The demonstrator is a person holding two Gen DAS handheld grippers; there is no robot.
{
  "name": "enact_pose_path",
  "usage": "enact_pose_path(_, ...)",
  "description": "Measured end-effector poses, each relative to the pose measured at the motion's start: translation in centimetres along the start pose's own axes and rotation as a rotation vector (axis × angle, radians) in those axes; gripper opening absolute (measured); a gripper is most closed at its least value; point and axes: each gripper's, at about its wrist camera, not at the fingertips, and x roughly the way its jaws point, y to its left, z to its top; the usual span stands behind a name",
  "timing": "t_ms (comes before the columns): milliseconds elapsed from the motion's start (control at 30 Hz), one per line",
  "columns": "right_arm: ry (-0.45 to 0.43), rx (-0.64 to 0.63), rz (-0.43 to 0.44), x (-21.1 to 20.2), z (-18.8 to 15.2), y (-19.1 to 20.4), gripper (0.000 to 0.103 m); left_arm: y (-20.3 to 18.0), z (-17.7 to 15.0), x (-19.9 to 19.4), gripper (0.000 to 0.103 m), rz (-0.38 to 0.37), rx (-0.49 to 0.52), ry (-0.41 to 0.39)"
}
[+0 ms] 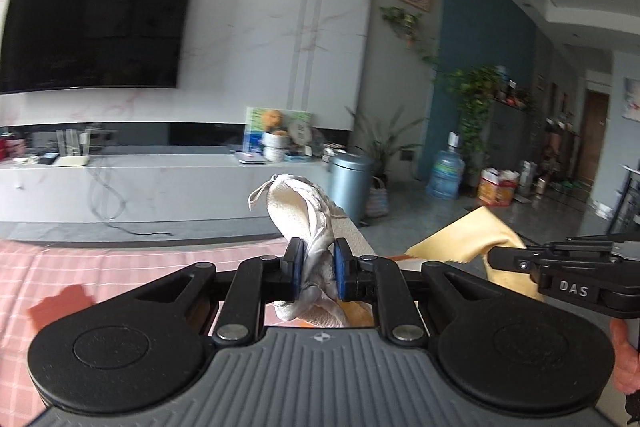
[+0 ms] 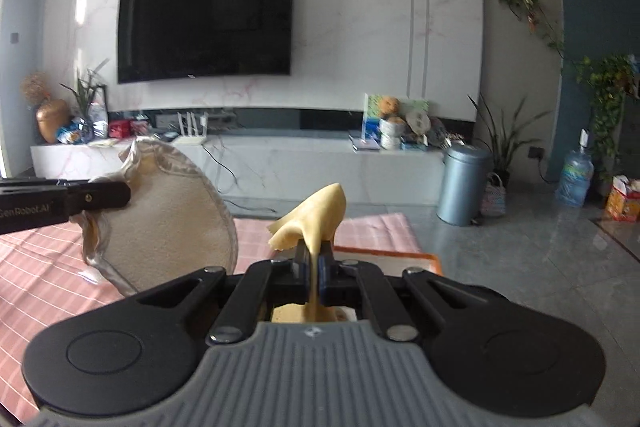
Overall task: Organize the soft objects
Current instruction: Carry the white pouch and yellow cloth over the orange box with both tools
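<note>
A black TV (image 2: 206, 23) hangs on the marble wall over a long cabinet (image 2: 280, 163), with a grey bin (image 2: 464, 183) and water jug (image 2: 576, 177) off to the right; nothing blocks either tool. Above the pink checked cloth (image 2: 40, 259), the left gripper (image 1: 316, 267) is clamped on a rounded beige mitt (image 1: 304, 211) with pale trim, and the right gripper (image 2: 316, 267) pinches a thin yellow cloth (image 2: 320, 211), both lifted clear
</note>
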Motion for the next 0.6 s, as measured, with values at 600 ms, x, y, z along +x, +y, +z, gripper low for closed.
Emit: enact_pose_path(600,0.179,0.001,-0.019,9.7,-1.5,-6.2,0.001,-2.7,-2.4,12.7,0.018,-0.039,0.033,0.224)
